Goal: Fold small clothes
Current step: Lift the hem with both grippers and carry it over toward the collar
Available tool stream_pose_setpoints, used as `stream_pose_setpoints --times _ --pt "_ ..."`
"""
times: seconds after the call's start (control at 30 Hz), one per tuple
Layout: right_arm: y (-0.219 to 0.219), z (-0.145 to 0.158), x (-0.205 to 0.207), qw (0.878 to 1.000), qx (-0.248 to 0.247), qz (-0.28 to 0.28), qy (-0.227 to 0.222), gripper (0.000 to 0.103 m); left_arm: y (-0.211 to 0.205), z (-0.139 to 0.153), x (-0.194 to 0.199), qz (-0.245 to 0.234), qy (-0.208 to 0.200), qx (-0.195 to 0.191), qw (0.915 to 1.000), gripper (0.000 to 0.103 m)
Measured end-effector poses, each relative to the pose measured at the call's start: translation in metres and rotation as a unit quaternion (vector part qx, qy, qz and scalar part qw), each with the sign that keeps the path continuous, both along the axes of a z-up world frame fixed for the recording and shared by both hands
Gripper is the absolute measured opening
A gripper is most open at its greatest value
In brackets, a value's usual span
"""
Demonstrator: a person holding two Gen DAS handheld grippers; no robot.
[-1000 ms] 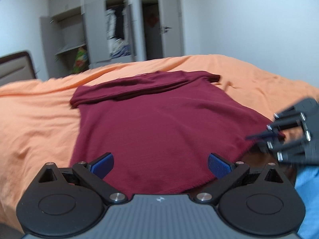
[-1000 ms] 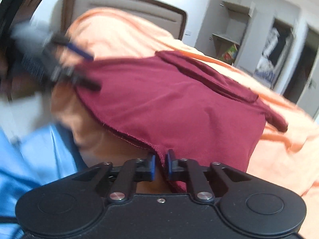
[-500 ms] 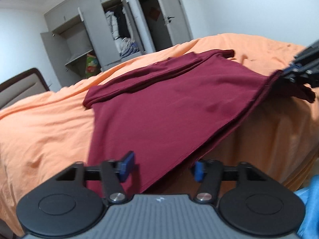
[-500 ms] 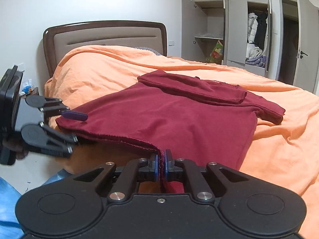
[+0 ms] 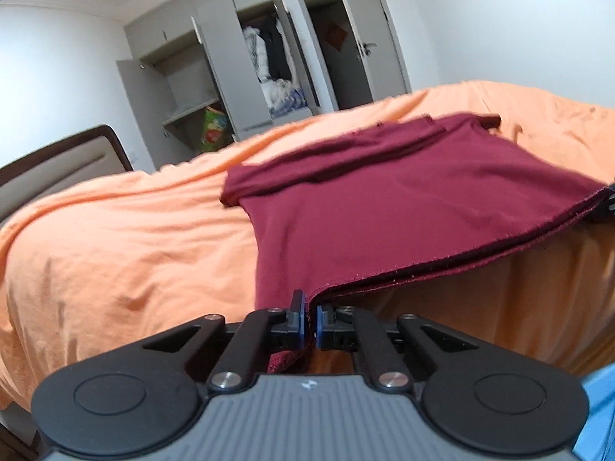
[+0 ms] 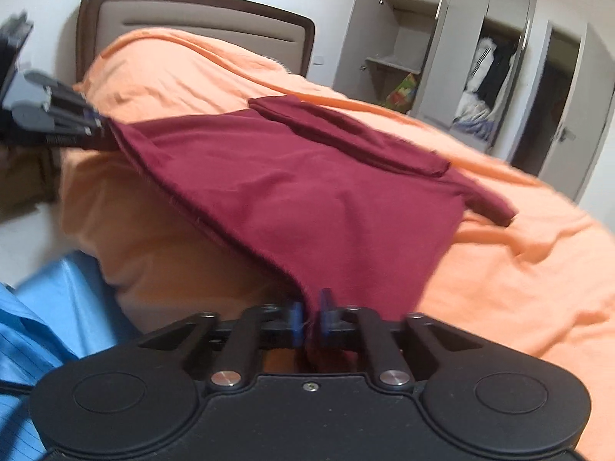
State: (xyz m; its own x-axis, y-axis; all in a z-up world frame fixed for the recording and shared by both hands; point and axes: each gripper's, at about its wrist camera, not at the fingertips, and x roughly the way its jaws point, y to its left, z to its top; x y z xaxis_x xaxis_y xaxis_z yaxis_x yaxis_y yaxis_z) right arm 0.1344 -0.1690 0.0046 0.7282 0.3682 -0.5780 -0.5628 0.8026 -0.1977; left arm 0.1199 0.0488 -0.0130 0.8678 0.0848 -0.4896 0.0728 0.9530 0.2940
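A dark red shirt (image 5: 403,199) lies on the orange bedspread (image 5: 115,238), its sleeves folded in across the far end. My left gripper (image 5: 310,320) is shut on the near left corner of its hem. My right gripper (image 6: 310,317) is shut on the other hem corner of the dark red shirt (image 6: 307,192). The hem is stretched between the two and raised off the bed's edge. The right wrist view shows the left gripper (image 6: 96,125) at far left, clamped on its corner. Only a sliver of the right gripper (image 5: 611,207) peeks in at the left wrist view's right edge.
The bed has a padded headboard (image 6: 192,19) at its far left end. An open grey wardrobe (image 5: 253,73) with hanging clothes and a doorway (image 5: 338,46) stand behind the bed. Blue fabric (image 6: 57,307) shows low at the near side.
My left gripper went from open over the shirt to shut on its hem corner. Both grippers now hold the hem lifted and taut; the right stayed shut.
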Motion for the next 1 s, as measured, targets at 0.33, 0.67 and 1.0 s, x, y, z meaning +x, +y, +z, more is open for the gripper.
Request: stream_pose_setpoints --times 0.33,0.67,1.0 --pt "-0.032 0.074 -0.005 0.989 0.024 -0.003 -0.148 0.003 -0.019 0.066 -0.032 -0.025 -0.128 -0.008 0.9915 0.004" --pt "-0.073 0.132 -0.057 0.981 0.074 -0.002 -0.180 0.003 -0.034 0.122 -0.082 -0.070 -0.161 -0.024 0.9843 0.004" --pt "-0.090 0.171 -0.109 0.989 0.051 0.051 -0.132 0.003 -0.019 0.156 -0.097 -0.130 -0.130 -0.065 0.9808 0.004"
